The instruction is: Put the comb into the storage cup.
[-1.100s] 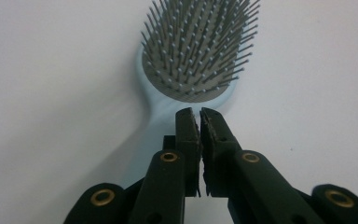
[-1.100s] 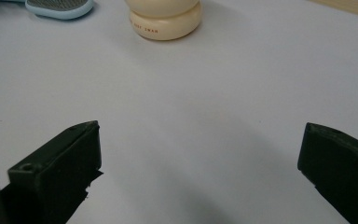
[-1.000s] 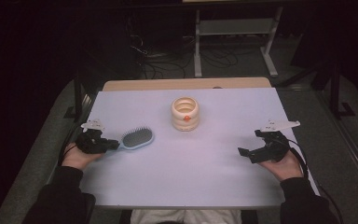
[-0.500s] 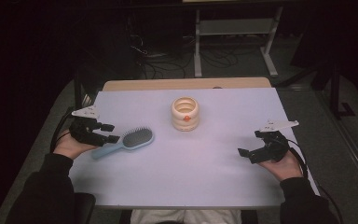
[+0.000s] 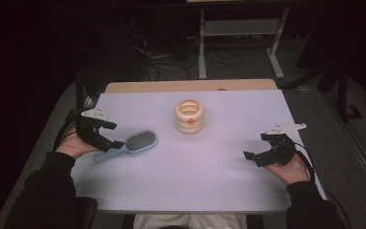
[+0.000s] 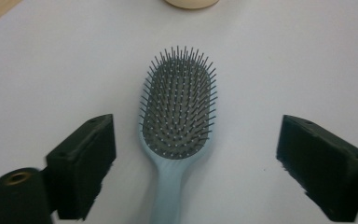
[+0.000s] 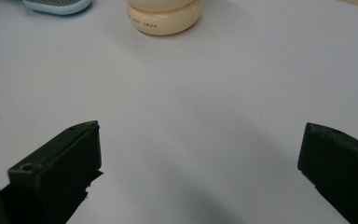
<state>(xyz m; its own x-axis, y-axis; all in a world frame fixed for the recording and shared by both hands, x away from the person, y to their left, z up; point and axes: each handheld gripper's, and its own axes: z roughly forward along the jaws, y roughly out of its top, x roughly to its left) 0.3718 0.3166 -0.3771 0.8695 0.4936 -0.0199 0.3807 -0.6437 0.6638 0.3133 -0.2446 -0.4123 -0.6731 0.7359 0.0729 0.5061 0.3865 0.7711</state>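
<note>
The left gripper (image 5: pixel 106 138) has just been opening its jaws, and they now stand spread well clear of the light-blue hairbrush (image 5: pixel 132 144), which lies bristles up on the desk (image 5: pixel 219 191) near its left edge, handle toward the person. A second ago the same gripper sat low over the handle with the jaws nearly together; since then it has lifted a little and drawn back toward the desk's left edge, while the brush has turned slightly where it lies. By my reading the brush has just been set down and let go, so this placing step looks finished. The right gripper (image 5: pixel 267 155) rests near the right edge exactly as it did a second ago, jaws spread over bare desk. The left gripper view shows what the high view hides: the hairbrush (image 6: pixel 177 126) lies between the two black jaws with open desk on either side of the handle, so nothing presses on it. The right gripper view shows faint lettering on the base of the cream ringed holder (image 7: pixel 164 16), which in the high view is merely a cream ringed holder (image 5: pixel 189 116) standing toward the middle of the far edge.
</note>
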